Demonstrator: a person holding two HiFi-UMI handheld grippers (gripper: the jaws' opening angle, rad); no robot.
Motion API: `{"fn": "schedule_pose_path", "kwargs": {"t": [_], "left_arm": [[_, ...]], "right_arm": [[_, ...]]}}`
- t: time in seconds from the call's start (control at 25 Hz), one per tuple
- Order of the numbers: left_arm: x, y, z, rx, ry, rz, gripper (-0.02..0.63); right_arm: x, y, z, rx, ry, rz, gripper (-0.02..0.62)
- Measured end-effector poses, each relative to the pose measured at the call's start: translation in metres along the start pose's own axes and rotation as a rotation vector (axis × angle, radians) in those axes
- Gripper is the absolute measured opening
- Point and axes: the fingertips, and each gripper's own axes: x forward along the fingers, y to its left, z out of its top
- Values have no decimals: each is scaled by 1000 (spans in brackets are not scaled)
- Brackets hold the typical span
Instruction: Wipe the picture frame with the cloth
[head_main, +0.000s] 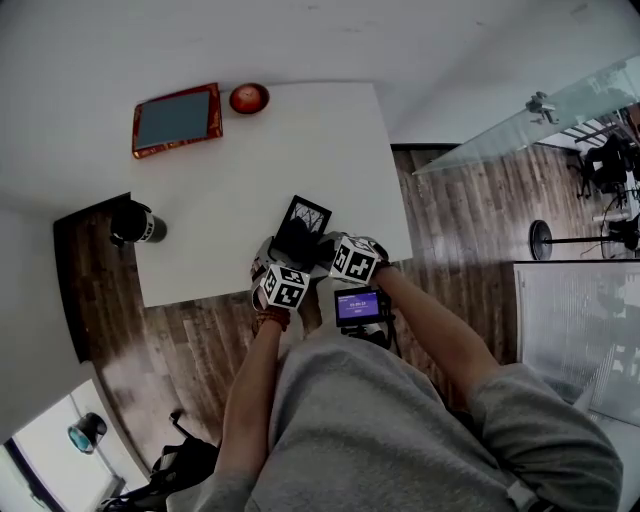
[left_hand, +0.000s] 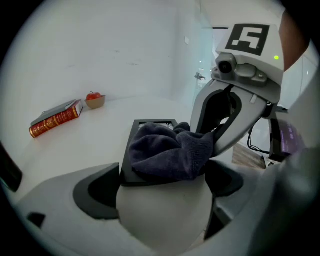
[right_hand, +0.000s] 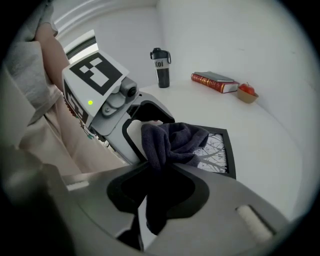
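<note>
Pinching the dark cloth (right_hand: 172, 142) tight, the right gripper (right_hand: 159, 172) is resting its soft, limp bunch on the picture frame (right_hand: 220, 150), which is lying low and centre in the head view on the table (head_main: 300, 150). The left gripper (left_hand: 160, 187) is standing wide and seems to be clamping the light, stiff frame by its near edge. That looks like the sensible hold, sparing a probably fragile face. Toward the upper left, a small bowl (head_main: 249, 97) is holding something red.

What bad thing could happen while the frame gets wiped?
The frame lies close to the near edge of the table, so a hard push with the cloth might slide it off. The right gripper pinches only a bunch of cloth, so its hard tips might scrape the picture.
</note>
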Motion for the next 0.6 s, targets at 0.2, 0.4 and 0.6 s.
{"fn": "schedule_pose_path", "kwargs": {"t": [0.2, 0.4, 0.6], "left_arm": [[1, 0, -1, -5, 6, 1, 529], [-1, -1, -1, 1, -1, 6, 531], [-2, -6, -2, 41, 4, -32, 529]], "right_arm": [[1, 4, -2, -7, 41, 18, 78], [2, 9, 0, 120, 35, 98, 78], [-8, 19, 9, 226, -36, 264, 81]]}}
